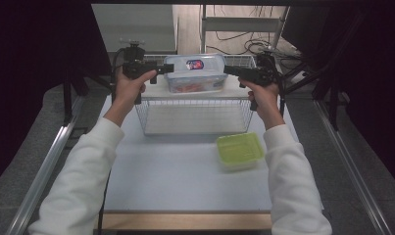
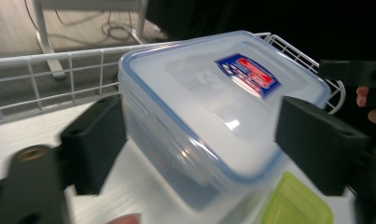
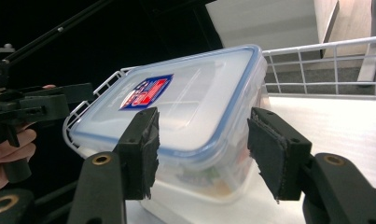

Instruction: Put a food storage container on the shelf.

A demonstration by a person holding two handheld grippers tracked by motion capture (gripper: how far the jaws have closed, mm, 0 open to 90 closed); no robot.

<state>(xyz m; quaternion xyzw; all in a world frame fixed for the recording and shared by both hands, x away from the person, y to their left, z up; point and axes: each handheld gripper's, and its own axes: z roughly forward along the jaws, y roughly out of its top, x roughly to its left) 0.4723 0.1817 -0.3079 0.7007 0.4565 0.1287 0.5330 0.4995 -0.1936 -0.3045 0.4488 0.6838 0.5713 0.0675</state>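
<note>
Over the wire basket (image 1: 195, 117), the lidded container (image 1: 195, 73) sits between left claw (image 1: 161, 69) and right claw (image 1: 230, 71), both open, gripping nothing.

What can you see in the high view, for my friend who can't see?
Two hands hold grippers beside a clear lidded box in a white wire basket. A green lid lies on the table.
</note>
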